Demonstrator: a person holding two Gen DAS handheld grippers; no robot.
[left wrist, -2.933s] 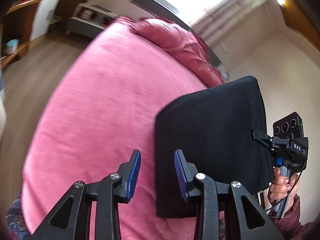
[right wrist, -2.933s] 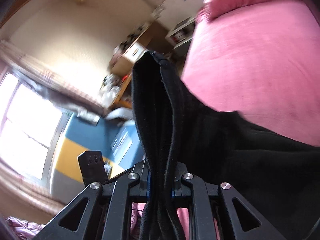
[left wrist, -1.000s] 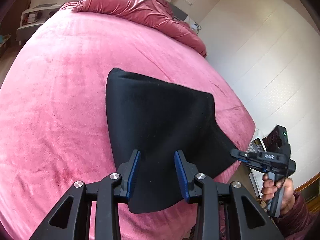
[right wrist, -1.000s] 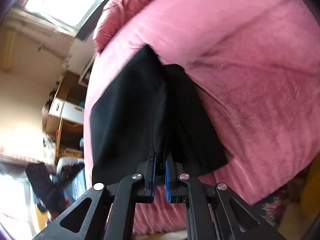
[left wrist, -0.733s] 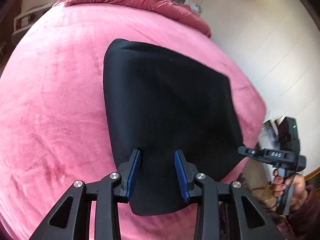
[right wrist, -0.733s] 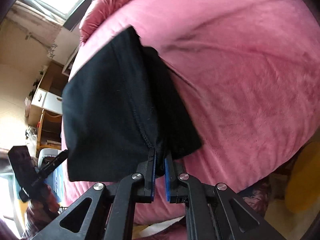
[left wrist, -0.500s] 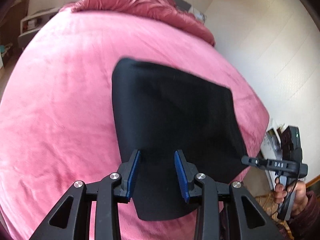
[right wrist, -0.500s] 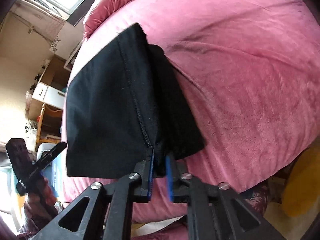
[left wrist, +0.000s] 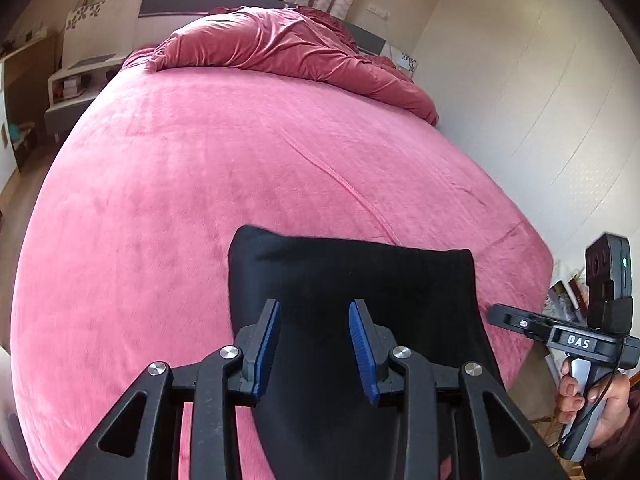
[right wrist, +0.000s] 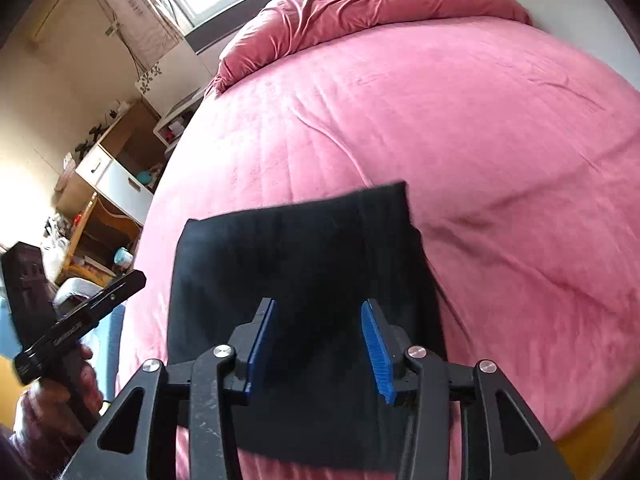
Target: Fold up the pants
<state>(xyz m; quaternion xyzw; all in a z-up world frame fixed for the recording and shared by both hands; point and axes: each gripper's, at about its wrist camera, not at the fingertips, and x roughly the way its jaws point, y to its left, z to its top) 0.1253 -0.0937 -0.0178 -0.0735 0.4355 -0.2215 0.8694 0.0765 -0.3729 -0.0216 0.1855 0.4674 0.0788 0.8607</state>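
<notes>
The black pants [left wrist: 352, 280] lie folded into a flat rectangle near the front edge of the pink bed [left wrist: 200, 168]; in the right wrist view the pants [right wrist: 296, 248] fill the lower middle. My left gripper [left wrist: 314, 346] hovers above them, open, with nothing between its blue pads. My right gripper [right wrist: 318, 344] also hangs over the pants, its jaws opening and no cloth pinched between them. Each gripper shows in the other's view: the right one [left wrist: 520, 322] at the far right, the left one [right wrist: 120, 286] at the far left, each held by a hand.
A crumpled red duvet [left wrist: 280, 48] lies at the head of the bed under a window. A white wall [left wrist: 540, 120] runs along the bed's right side. Wooden shelves and a white drawer unit [right wrist: 108, 176] stand beside the bed's left side.
My right gripper has opened and let go of the pants' edge, which now lies flat on the bed. Both grippers have pulled back and up, so the pants look smaller.
</notes>
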